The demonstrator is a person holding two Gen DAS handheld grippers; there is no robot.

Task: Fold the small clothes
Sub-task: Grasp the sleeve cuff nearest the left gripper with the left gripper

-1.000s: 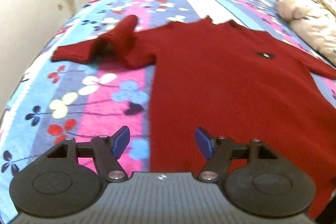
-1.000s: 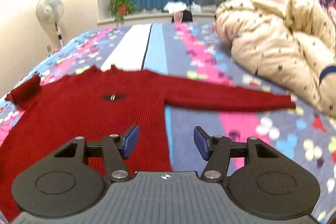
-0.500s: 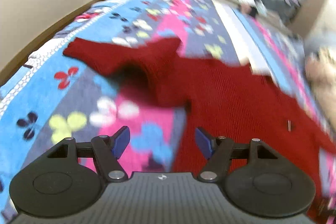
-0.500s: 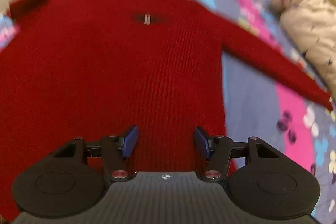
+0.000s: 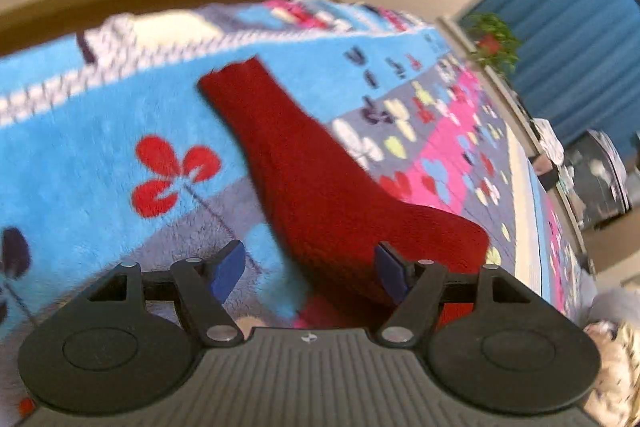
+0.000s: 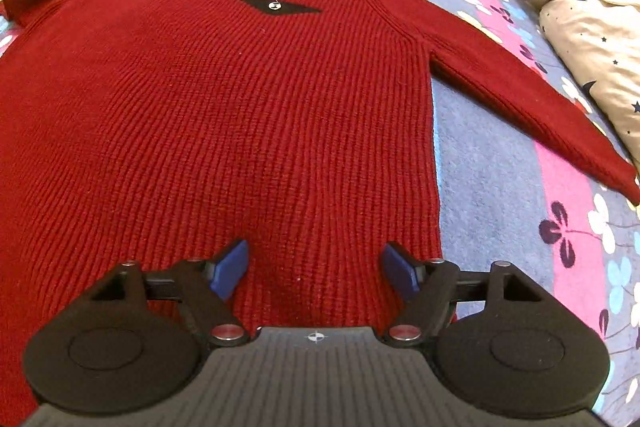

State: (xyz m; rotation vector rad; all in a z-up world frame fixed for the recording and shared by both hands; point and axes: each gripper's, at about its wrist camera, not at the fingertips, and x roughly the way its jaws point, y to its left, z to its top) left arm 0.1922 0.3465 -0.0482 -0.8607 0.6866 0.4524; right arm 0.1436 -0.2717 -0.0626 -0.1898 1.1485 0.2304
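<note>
One red sweater (image 6: 224, 99) lies flat on the bed (image 6: 492, 195), two sleeves out. Your left gripper (image 5: 308, 269) hovers over the bunched left sleeve (image 5: 316, 187), jaws spread; right gripper (image 6: 314, 267) over the hem, jaws spread.

Around the sweater (image 6: 224, 99) the blanket (image 6: 492, 203) lies bare at 3 o'clock, between body and outstretched sleeve (image 6: 520, 95); past that sleeve a duvet (image 6: 592, 7) heaps up at 2 o'clock. In the left view, bare blanket flanks the folded sleeve (image 5: 316, 183) at 9 o'clock
</note>
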